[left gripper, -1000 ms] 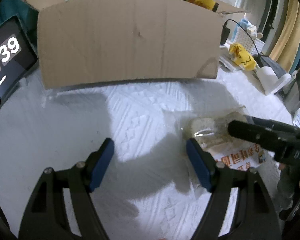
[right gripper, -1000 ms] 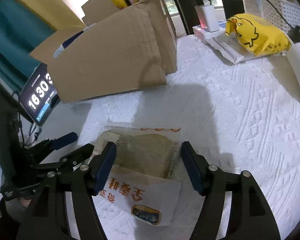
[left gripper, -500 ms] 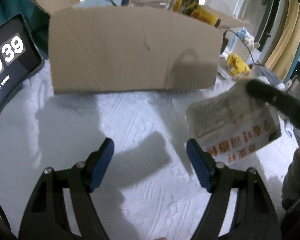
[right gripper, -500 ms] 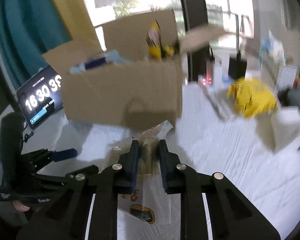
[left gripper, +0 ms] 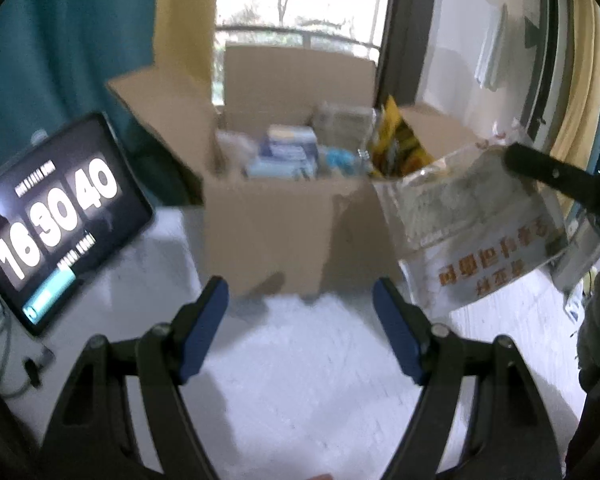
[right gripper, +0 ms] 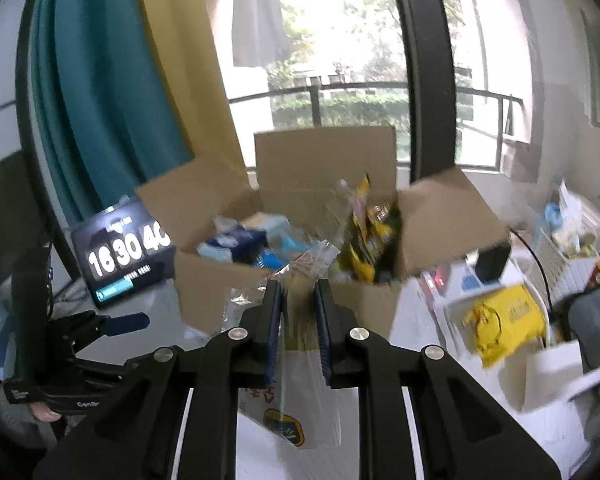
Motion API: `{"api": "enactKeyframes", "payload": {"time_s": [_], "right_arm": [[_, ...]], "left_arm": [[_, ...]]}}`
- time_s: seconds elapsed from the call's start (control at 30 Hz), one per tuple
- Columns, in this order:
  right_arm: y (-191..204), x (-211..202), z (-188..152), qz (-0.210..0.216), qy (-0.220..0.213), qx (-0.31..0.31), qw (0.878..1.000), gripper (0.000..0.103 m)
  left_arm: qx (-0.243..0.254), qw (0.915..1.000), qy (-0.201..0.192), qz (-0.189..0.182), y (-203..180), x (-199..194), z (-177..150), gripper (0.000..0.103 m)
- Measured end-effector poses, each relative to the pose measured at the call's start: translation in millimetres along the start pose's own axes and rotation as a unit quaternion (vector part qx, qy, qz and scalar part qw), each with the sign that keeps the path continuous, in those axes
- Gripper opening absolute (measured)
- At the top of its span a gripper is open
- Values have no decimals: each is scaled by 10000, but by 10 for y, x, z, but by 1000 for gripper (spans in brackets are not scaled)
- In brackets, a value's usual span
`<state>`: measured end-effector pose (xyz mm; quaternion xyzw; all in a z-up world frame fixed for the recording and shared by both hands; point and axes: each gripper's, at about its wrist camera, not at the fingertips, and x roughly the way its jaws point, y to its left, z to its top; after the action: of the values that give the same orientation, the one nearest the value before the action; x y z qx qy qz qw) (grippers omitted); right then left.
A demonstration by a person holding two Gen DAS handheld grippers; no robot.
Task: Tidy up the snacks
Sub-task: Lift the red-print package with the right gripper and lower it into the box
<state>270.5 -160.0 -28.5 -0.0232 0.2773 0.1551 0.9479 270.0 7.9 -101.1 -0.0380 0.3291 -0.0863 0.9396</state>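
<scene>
My right gripper (right gripper: 297,286) is shut on a clear bread packet (right gripper: 300,384) with orange print and holds it in the air before the open cardboard box (right gripper: 300,280). The left wrist view shows the same packet (left gripper: 476,224) hanging right of the box (left gripper: 284,220), pinched by the right gripper's fingers (left gripper: 548,172). The box holds blue packs (right gripper: 236,244) and a yellow-black snack bag (right gripper: 364,240). My left gripper (left gripper: 300,316) is open and empty, above the white cloth in front of the box; it also shows in the right wrist view (right gripper: 124,322).
A tablet clock (left gripper: 56,216) stands left of the box. A yellow duck bag (right gripper: 504,320), a white block (right gripper: 556,376) and a charger with cable (right gripper: 492,264) lie to the right. Curtains and a window are behind.
My right gripper has shut on the bread packet and lifted it from the cloth up toward the box. Both grippers rose and now look into the open box.
</scene>
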Motion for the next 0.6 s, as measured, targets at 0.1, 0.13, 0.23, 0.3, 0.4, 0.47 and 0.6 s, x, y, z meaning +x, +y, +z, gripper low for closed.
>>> {"api": "enactKeyframes", "payload": {"time_s": [0.1, 0.13, 0.23, 0.3, 0.4, 0.47, 0.6], "right_arm": [[64, 30, 146, 116, -104, -47, 9999, 18], [82, 52, 205, 164, -137, -57, 9998, 18], [115, 132, 367, 229, -236, -69, 9994, 18], [128, 203, 458, 282, -290, -48, 9992, 18], [154, 318, 592, 341, -359, -22, 9988, 18], [187, 410, 689, 334, -409, -42, 9986, 18], [203, 593, 859, 302, -500, 4, 9983, 18]], "left_arm": [[16, 9997, -230, 74, 68, -107, 162, 76], [20, 9994, -316, 109, 90, -140, 229, 76], [24, 9985, -517, 181, 165, -217, 376, 76], [-22, 9977, -634, 226, 208, -231, 482, 76], [-128, 9968, -748, 262, 298, -202, 611, 76], [-195, 9961, -810, 280, 317, -173, 684, 76], [-328, 9941, -984, 310, 422, -99, 860, 76]]}}
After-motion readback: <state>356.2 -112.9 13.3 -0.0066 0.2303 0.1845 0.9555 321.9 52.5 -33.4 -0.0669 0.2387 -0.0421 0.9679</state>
